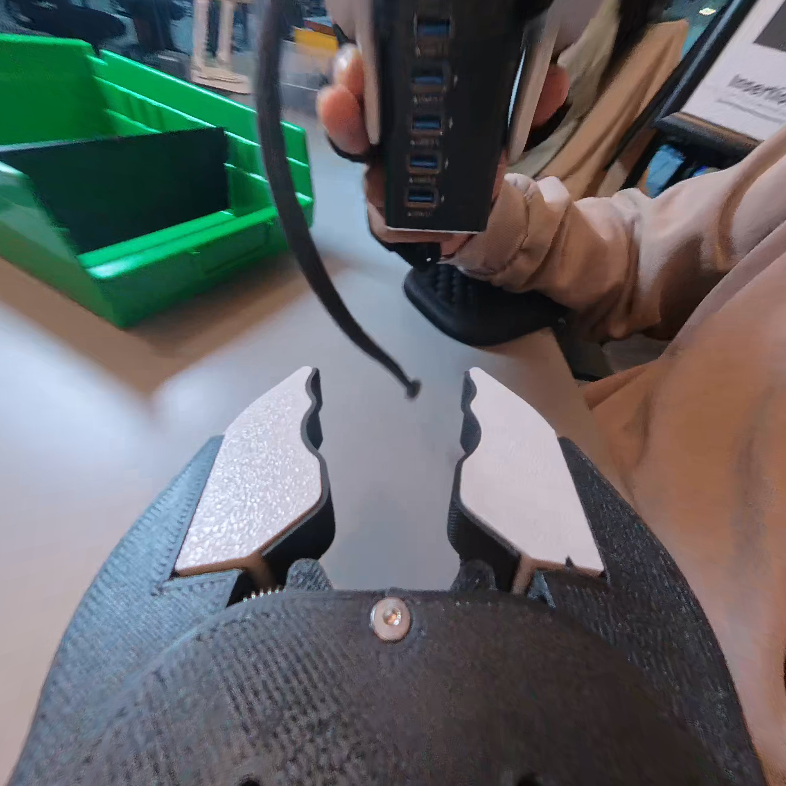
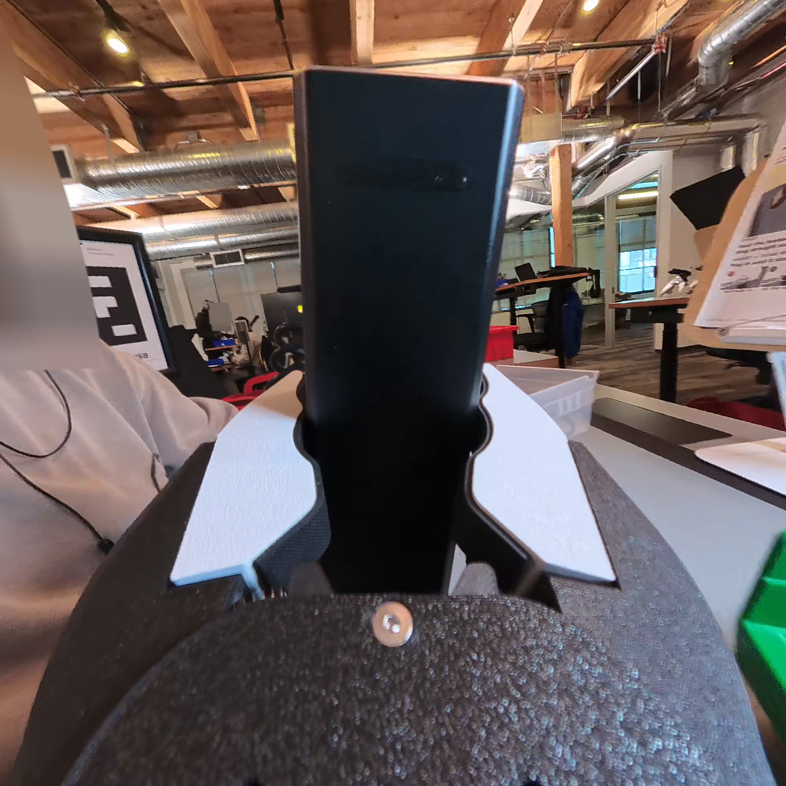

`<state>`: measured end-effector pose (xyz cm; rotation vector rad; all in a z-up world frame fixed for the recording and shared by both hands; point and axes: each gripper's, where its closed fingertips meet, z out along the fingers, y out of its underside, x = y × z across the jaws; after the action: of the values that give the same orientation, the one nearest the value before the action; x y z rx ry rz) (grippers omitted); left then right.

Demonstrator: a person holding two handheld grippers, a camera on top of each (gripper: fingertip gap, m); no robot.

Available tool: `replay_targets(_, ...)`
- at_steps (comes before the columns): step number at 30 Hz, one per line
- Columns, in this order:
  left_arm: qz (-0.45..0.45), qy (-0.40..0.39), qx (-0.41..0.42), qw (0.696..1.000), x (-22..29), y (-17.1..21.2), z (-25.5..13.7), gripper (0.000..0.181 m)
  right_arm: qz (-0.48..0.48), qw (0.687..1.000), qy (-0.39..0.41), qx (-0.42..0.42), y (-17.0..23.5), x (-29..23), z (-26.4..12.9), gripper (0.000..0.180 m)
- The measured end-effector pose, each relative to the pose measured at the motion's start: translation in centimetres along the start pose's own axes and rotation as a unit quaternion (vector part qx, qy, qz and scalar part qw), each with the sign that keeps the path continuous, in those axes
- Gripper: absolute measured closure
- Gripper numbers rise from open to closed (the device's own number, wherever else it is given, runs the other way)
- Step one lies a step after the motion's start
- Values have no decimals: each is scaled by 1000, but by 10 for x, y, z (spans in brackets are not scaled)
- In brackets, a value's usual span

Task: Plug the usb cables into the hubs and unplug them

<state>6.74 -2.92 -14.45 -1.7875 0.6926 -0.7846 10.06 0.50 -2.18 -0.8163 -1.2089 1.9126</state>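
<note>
A black USB hub (image 1: pixel 442 119) with a row of several blue ports hangs upright ahead in the left wrist view. It is clamped between the right gripper's white fingers (image 1: pixel 533 85), with a hand behind it. A black cable (image 1: pixel 276 170) hangs down to the hub's left. Its blurred end dangles just ahead of my left gripper (image 1: pixel 391 376), which is open and empty above the table (image 1: pixel 85 404). In the right wrist view my right gripper (image 2: pixel 391 378) is shut on the hub's plain back (image 2: pixel 404 234). No plug shows in any port.
A green bin (image 1: pixel 127 263) with a black divider stands at the left; its corner shows in the right wrist view (image 2: pixel 765 638). A tan sleeve (image 1: pixel 638 255) and a black chair seat (image 1: pixel 476 310) are on the right. A white bin (image 2: pixel 557 395) and a paper stand (image 2: pixel 748 255) are behind. My right fingertips sit around 12 cm from my left ones.
</note>
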Motion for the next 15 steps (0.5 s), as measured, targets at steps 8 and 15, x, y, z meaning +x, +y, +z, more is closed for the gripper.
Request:
replay_targets(8, 20, 44, 112, 992, 38, -45, 54, 107, -64, 997, -1, -30, 12, -20, 27, 108)
replay_targets(15, 84, 18, 57, 995, 26, -38, 45, 120, -83, 993, 3, -86, 33, -19, 33, 108)
